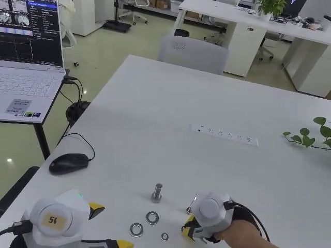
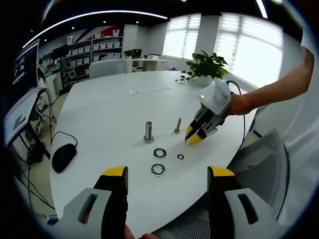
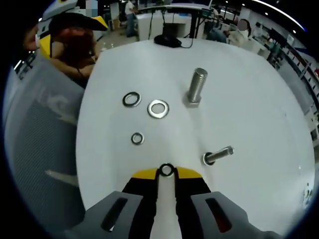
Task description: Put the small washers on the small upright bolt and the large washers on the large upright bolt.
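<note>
The large upright bolt [image 1: 156, 192] [image 2: 148, 132] [image 3: 196, 85] stands on the white table. The small upright bolt [image 2: 178, 124] [image 3: 218, 156] stands to its right, close to my right gripper [image 1: 187, 230] [image 2: 192, 137] [image 3: 166, 175]. That gripper is shut on a small washer [image 3: 166, 171], held at its yellow tips. Two large washers [image 1: 152, 217] [image 1: 136, 229] [image 3: 158, 108] [image 3: 131, 99] and one small washer [image 1: 164, 236] [image 2: 180, 157] [image 3: 137, 138] lie flat in front of the large bolt. My left gripper [image 1: 109, 226] [image 2: 167, 174] is open at the table's near edge, holding nothing.
A black mouse [image 1: 69, 163] with its cable lies at the left. A white power strip [image 1: 223, 135] lies further back, and a plant sprig [image 1: 310, 137] is at the right. A laptop [image 1: 28, 57] sits on a side stand beyond the table's left edge.
</note>
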{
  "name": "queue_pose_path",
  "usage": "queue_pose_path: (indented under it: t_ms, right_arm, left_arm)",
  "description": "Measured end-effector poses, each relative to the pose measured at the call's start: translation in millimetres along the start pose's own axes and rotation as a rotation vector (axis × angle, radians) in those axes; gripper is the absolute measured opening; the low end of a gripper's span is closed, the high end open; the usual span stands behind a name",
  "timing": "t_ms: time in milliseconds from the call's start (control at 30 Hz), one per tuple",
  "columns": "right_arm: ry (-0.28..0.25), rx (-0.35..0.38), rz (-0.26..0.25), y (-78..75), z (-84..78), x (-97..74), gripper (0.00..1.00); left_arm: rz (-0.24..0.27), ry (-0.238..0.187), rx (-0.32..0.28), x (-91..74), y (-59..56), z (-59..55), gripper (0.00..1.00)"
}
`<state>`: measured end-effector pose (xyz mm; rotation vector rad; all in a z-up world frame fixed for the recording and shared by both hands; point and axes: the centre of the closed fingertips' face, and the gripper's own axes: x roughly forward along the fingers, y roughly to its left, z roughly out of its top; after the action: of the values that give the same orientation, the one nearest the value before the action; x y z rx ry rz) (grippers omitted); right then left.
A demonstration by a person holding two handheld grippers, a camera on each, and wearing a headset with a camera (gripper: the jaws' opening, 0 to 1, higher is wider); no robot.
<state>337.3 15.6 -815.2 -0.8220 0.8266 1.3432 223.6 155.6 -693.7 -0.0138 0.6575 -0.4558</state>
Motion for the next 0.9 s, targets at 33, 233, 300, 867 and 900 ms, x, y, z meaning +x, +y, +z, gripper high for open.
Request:
queue_pose_path:
  t_ms: [33, 233, 300, 867, 900]
  right_arm:
    - [-0.006, 0.016, -0.007, -1.5, -1.8, -3.1, 0.13]
    - [-0.025, 0.074, -0.059, -13.3, -10.2, -21.5, 0.13]
    - [-0.034, 0.091, -0.079, -18.8, -11.5, -29.3, 0.13]
    - [-0.071, 0.048, -0.164, -60.3, 17.6, -62.8, 0.13]
    - [-0.07, 0.042, -0.159, -60.7, 20.3, -62.2, 0.13]
  left_arm:
    - [-0.001, 0.0, 0.0, 0.4, 0.0, -0.1, 0.64]
    - [-0.002, 0.0, -0.001, 0.0, -0.1, -0.5, 0.64]
    - [0.0, -0.003, -0.003, -0.4, 1.0, -0.3, 0.64]
    - [-0.001, -0.006, -0.003, -1.3, -0.4, 0.0, 0.64]
    - [-0.001, -0.006, -0.003, -1.4, -0.3, -0.4, 0.64]
